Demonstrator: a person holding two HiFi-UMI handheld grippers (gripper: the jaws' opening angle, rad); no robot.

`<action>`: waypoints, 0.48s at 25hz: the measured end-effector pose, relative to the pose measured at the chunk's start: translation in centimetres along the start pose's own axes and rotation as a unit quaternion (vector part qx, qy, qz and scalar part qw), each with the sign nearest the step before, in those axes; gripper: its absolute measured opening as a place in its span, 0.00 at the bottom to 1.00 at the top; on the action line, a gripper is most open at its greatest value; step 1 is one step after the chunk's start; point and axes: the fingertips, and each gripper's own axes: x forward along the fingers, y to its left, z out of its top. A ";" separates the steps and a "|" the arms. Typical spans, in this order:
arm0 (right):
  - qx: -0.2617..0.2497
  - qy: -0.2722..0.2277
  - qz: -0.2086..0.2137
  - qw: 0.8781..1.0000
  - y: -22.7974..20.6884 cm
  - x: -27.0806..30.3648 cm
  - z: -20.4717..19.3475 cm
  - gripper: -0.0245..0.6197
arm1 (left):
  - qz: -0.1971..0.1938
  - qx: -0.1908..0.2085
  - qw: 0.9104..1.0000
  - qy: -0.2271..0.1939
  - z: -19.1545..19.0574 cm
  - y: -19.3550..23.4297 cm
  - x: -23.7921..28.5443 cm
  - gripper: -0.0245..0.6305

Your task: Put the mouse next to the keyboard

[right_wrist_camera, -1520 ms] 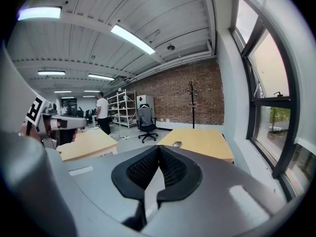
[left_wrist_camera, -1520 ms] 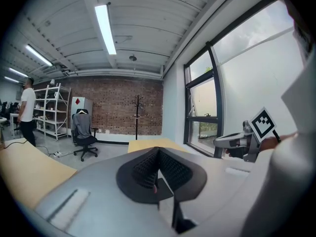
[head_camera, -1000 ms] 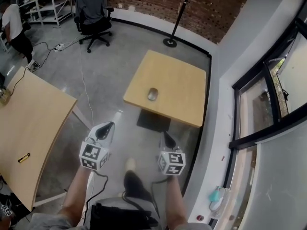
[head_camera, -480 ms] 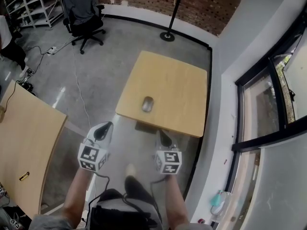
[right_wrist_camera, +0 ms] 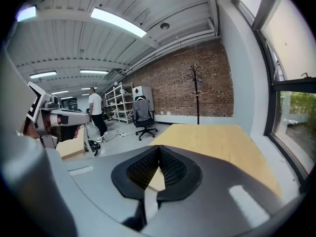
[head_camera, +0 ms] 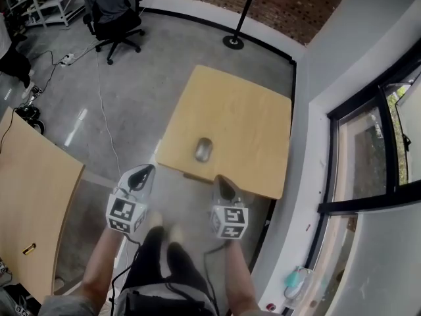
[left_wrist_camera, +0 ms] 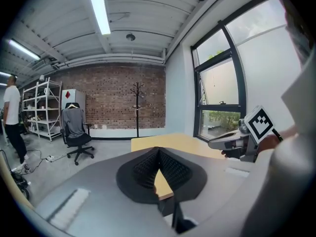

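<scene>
A grey mouse (head_camera: 203, 149) lies near the front edge of a small square wooden table (head_camera: 237, 110) in the head view. No keyboard shows in any view. My left gripper (head_camera: 146, 172) is held over the floor, short of the table's front left corner, jaws shut and empty. My right gripper (head_camera: 220, 180) hangs just before the table's front edge, a little right of the mouse, also shut and empty. In the left gripper view the shut jaws (left_wrist_camera: 159, 150) point at the table (left_wrist_camera: 170, 142). In the right gripper view the shut jaws (right_wrist_camera: 159, 148) point along the tabletop (right_wrist_camera: 212, 137); the mouse is hidden there.
A larger wooden table (head_camera: 29, 196) stands to the left. A black office chair (head_camera: 112, 12) and a coat stand's base (head_camera: 232, 42) are on the concrete floor beyond. A wall with windows (head_camera: 375, 143) runs along the right. A cable (head_camera: 108, 130) crosses the floor.
The table and mouse have come nearer and lower in the head view as the person walks toward them. Both grippers stay shut and keep their places in the frame.
</scene>
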 end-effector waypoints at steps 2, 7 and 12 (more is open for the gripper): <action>-0.001 0.002 -0.002 1.000 0.1 1.2 -0.2 0.06 | -0.007 0.000 1.000 0.003 -0.6 0.7 1.2 0.04; 0.008 0.012 -0.013 1.000 -0.2 4.5 -1.2 0.06 | -0.029 0.008 0.999 0.013 -2.2 2.1 4.7 0.04; 0.022 0.027 -0.031 0.999 -0.9 7.1 -3.5 0.06 | -0.055 0.015 0.998 0.028 -4.2 2.6 7.1 0.04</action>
